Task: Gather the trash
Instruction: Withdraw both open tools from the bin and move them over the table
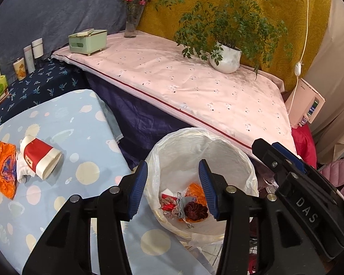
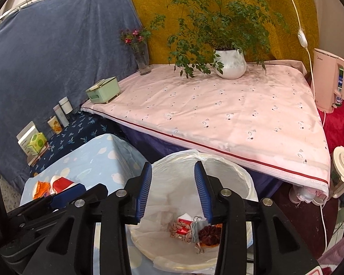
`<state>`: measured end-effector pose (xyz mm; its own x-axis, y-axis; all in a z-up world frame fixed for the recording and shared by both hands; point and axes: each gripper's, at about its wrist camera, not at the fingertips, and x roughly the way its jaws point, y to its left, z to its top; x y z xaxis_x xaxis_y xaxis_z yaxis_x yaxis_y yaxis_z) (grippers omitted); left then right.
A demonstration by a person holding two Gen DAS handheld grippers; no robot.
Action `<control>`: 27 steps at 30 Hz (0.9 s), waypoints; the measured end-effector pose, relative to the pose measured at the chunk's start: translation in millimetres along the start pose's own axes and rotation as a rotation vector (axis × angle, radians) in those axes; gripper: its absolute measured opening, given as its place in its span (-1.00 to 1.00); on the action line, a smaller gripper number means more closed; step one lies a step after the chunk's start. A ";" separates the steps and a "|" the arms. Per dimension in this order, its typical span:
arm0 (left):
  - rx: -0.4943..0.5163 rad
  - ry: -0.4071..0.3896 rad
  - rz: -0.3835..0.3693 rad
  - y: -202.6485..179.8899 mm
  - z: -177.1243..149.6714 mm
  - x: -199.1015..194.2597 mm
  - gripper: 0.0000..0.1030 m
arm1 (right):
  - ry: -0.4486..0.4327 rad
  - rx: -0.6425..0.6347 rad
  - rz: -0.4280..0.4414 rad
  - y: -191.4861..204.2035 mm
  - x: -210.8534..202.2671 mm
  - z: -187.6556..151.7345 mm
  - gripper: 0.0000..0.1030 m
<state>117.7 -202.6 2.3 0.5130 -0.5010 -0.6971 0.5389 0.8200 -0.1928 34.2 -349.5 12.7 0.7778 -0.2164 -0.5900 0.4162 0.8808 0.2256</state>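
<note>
Tongs first: the left tongs (image 1: 173, 184) stand wide, blue pads spread with nothing between them and touching nothing, and the right tongs (image 2: 173, 191) gape just as wide, also empty. Both point forward and down over the mouth of the trash bin (image 1: 238, 151), a round bin lined with a thin white bag; in the left wrist view the right tool shows as a black body at the right edge, close beside the left one, and in the right wrist view the left tool lies low at the left edge. The hands themselves are out of sight.

Beyond both tongs runs the large desk under a pink cloth (image 2: 217, 110), carrying a potted plant (image 2: 230, 65), a vase of flowers (image 2: 142, 61) and a green box (image 2: 103, 90). To the left of the tongs lies the lower desk with a light blue spotted cover (image 1: 64, 119), its near corner reaching under the left tongs and against the bin.

Down in the bin, seen between and just below the pads, sits gathered rubbish: a dark red scrunchie (image 1: 196, 210), a red and white packet (image 1: 168, 202), a grey scrap and an orange wrapper.

Left of the left tongs, well apart on the blue cover, lie a red and white paper cup (image 1: 41, 158) on its side, a crumpled orange wrapper (image 1: 4, 171) touching white tissue beside it.
</note>
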 end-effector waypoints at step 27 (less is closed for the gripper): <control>-0.213 -0.027 0.147 140.2 -26.9 -42.7 -0.08 | 0.068 -0.161 0.134 129.2 16.4 -31.2 -0.21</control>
<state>153.4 -58.8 -13.5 0.5946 -0.3772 -0.7101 0.3057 0.9229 -0.2342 86.1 -226.1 8.0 0.7852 -0.0688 -0.6154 0.2264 0.9569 0.1819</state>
